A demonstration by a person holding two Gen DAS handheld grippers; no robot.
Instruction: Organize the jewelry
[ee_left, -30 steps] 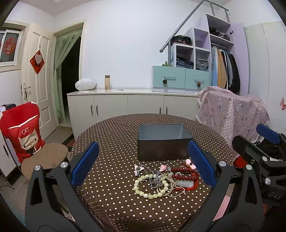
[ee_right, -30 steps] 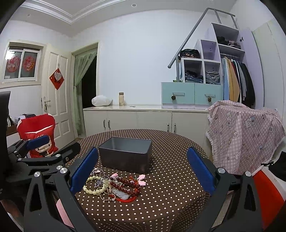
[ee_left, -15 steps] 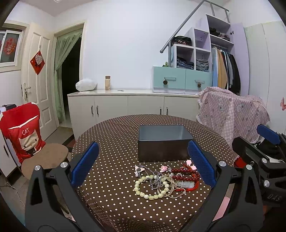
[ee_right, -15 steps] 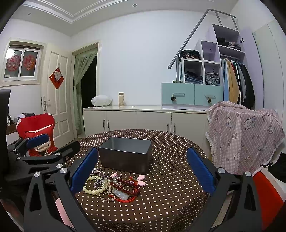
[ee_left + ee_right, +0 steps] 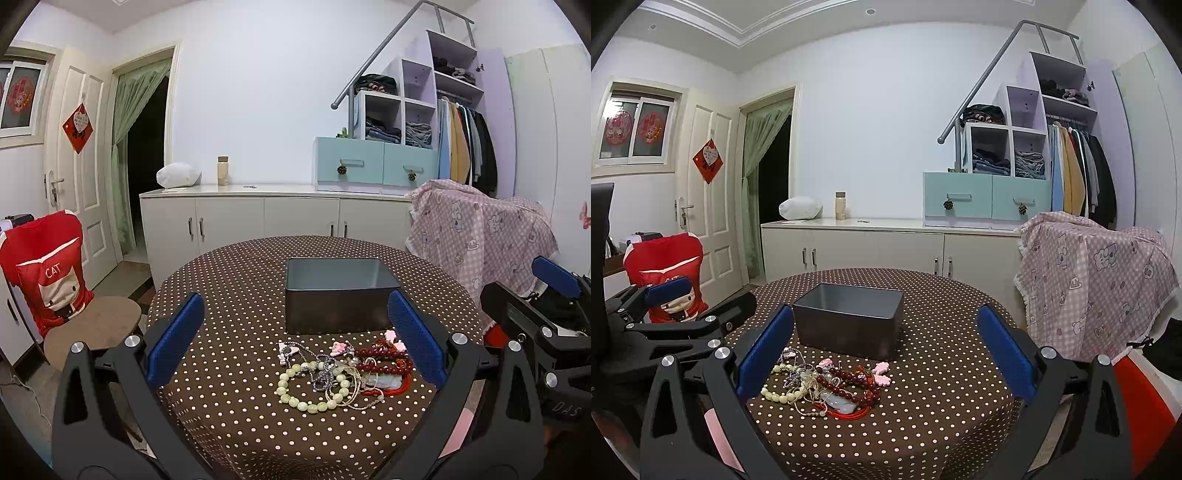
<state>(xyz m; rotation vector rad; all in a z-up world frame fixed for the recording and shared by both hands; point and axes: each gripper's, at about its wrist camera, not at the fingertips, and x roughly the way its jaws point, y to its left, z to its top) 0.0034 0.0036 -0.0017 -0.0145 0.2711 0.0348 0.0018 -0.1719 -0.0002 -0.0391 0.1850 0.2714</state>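
In the left wrist view our left gripper (image 5: 295, 343) holds its blue-padded fingers wide apart and empty above the tangled heap of bead bracelets and chains (image 5: 341, 373), which lies on the brown polka-dotted round surface (image 5: 229, 295) just in front of the dark grey rectangular metal box (image 5: 338, 301). In the right wrist view our right gripper (image 5: 886, 347) is likewise spread and empty, the heap sitting low and left between its fingers.

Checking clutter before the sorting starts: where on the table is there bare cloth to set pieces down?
Bare cloth lies left of the grey box and the jewelry pile, right of both in the right wrist view, and behind the box. Crowded: the strip between pile and box.
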